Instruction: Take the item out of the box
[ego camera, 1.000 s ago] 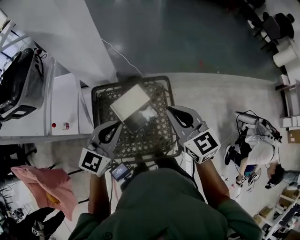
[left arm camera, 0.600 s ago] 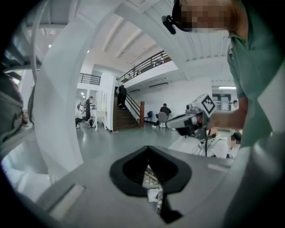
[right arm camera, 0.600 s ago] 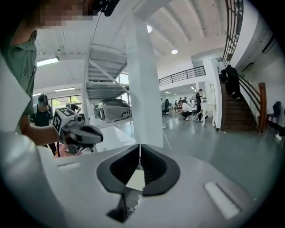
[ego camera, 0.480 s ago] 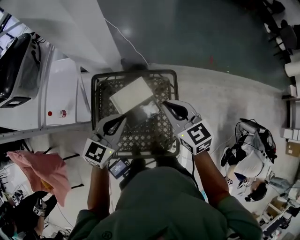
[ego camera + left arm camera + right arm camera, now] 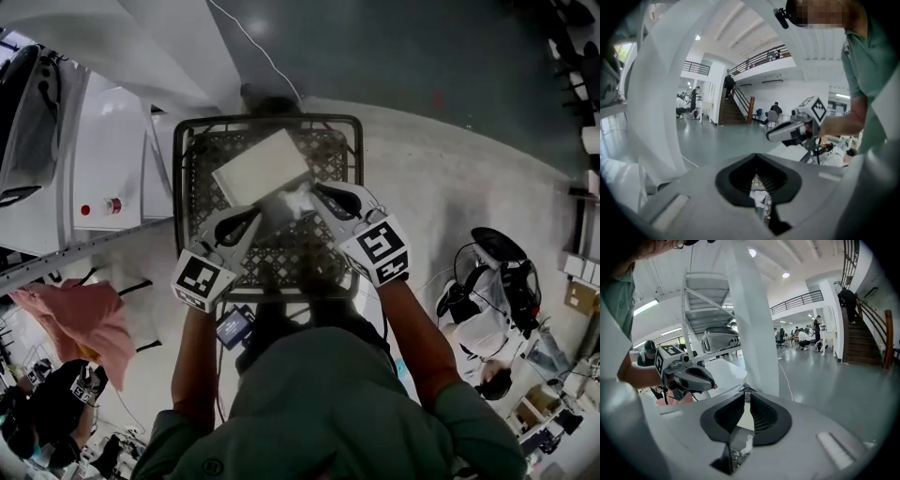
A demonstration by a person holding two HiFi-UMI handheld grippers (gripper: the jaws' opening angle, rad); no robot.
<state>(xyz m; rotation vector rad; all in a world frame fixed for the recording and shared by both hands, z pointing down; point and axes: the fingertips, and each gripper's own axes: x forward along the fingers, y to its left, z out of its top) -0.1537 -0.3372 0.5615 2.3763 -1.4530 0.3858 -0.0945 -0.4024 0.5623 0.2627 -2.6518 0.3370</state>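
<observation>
Head view: a black crate (image 5: 180,169), apparently the box, is the landmark here. A white carton (image 5: 261,167), seemingly the item, lies tilted inside it toward the far wall; a crumpled clear wrapper (image 5: 298,200) sits beside the carton. The left gripper (image 5: 251,218) and right gripper (image 5: 320,195) reach in over the crate's near rim, flanking the carton's near edge, probably to take it from both sides.

Left gripper view: the jaws are clenched together on nothing; crate mesh shows below them.

Right gripper view: the jaws have just been opening to a narrow slit with nothing between them, likely readying a grip.
</observation>
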